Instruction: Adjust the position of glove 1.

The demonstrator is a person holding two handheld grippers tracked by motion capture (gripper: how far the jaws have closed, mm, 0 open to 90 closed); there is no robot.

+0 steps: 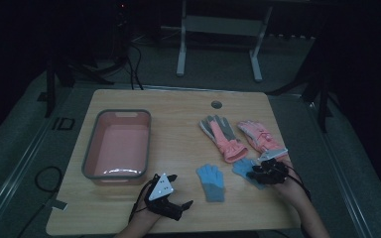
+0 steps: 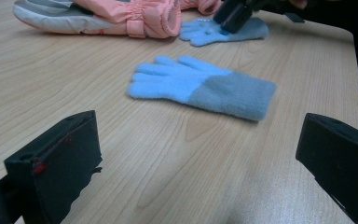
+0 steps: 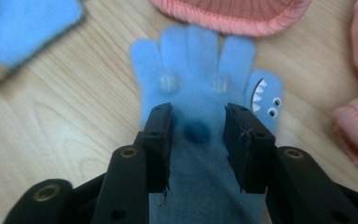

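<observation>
I have the wooden counter (image 1: pixel 178 208) in front of me with the pink basin (image 1: pixel 117 144) sitting empty at its left, and the pair of pink-and-grey ski gloves (image 1: pixel 223 136) lying at the right rear. Nearer me lie two small blue knit gloves: one (image 2: pixel 200 86) flat in the middle of the counter, the other, the shark-face glove (image 3: pixel 200 100), just below the ski gloves' cuffs. My right gripper (image 3: pixel 196 135) is down on that shark-face glove, its fingers (image 3: pixel 161 140) narrowed on either side of the palm, not clearly pinched yet. My left gripper (image 1: pixel 166 198) waits near the front edge, fingers (image 2: pixel 56 168) spread wide, aimed at the middle glove. I judge this the grasping step; next I need to close fully, gather the knit, and lift it toward the basin.
</observation>
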